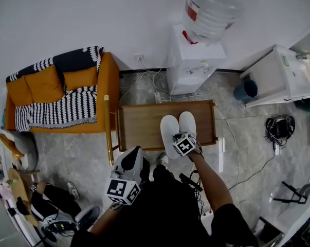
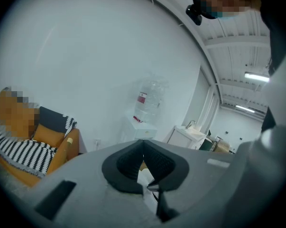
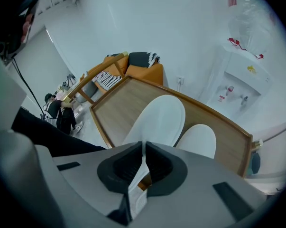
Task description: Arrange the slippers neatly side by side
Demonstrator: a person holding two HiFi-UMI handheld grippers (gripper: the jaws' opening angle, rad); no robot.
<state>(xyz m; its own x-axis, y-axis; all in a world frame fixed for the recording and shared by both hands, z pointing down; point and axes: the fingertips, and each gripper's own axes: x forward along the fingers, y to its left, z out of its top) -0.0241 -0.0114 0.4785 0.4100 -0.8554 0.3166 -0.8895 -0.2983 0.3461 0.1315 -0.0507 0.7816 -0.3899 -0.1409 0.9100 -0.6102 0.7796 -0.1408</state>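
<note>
Two white slippers [image 1: 170, 130] lie side by side on the wooden table [image 1: 139, 125]; the right gripper [image 3: 143, 148] pinches one heel, apparently to square the pair; the left gripper [image 2: 143, 152], clenched empty, hangs clear.

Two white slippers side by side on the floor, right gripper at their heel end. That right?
Wrong on one point: they are not on the floor. The head view shows the white slippers side by side on the wooden table in front of the water dispenser. The right gripper is at their heel end.
</note>
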